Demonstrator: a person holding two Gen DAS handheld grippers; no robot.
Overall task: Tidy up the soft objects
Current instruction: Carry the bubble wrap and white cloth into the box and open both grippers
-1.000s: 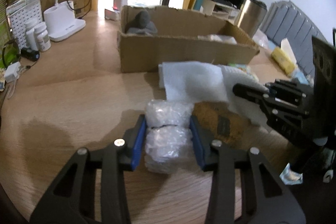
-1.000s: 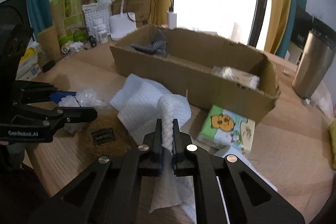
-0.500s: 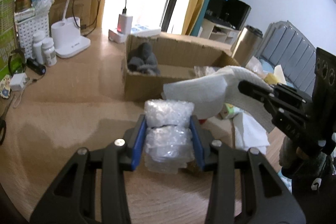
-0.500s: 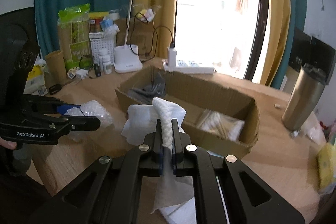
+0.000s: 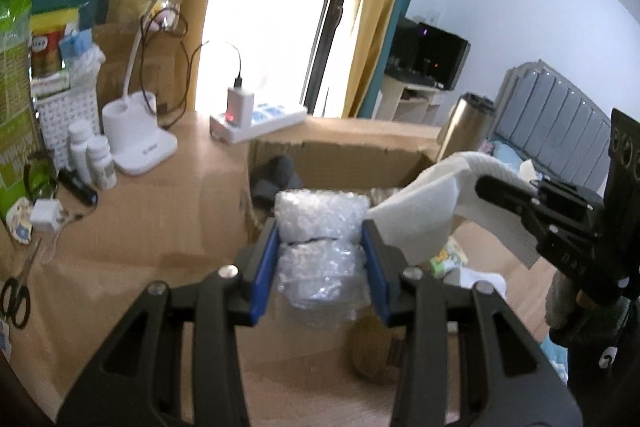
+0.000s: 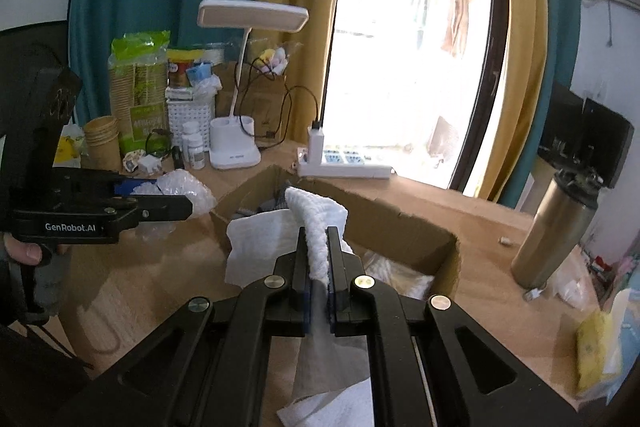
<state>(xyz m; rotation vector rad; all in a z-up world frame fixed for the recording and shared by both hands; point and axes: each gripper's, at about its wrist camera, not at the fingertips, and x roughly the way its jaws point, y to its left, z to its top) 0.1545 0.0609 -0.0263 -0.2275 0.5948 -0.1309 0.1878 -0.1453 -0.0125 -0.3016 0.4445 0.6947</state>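
My left gripper (image 5: 320, 227) is shut on a clear bubble wrap bundle (image 5: 320, 239) and holds it in the air before the open cardboard box (image 5: 352, 151). It shows from the side in the right wrist view (image 6: 176, 205), with the bubble wrap (image 6: 184, 187). My right gripper (image 6: 318, 231) is shut on a white foam sheet (image 6: 276, 239) and holds it raised over the near edge of the box (image 6: 400, 231). In the left wrist view the right gripper (image 5: 486, 187) carries the sheet (image 5: 424, 211) at the right. A grey soft item (image 5: 278, 175) lies inside the box.
A desk lamp (image 5: 140, 151), white bottles (image 5: 92, 159), a power strip (image 5: 256, 119) and scissors (image 5: 16, 291) are on the wooden table at the left. A steel tumbler (image 6: 556, 235) stands right of the box. A brown pad (image 5: 376, 351) and a tissue pack (image 5: 448, 255) lie below.
Both grippers have risen off the table with their loads and moved toward the box. The foam sheet now hangs above the box's near edge.
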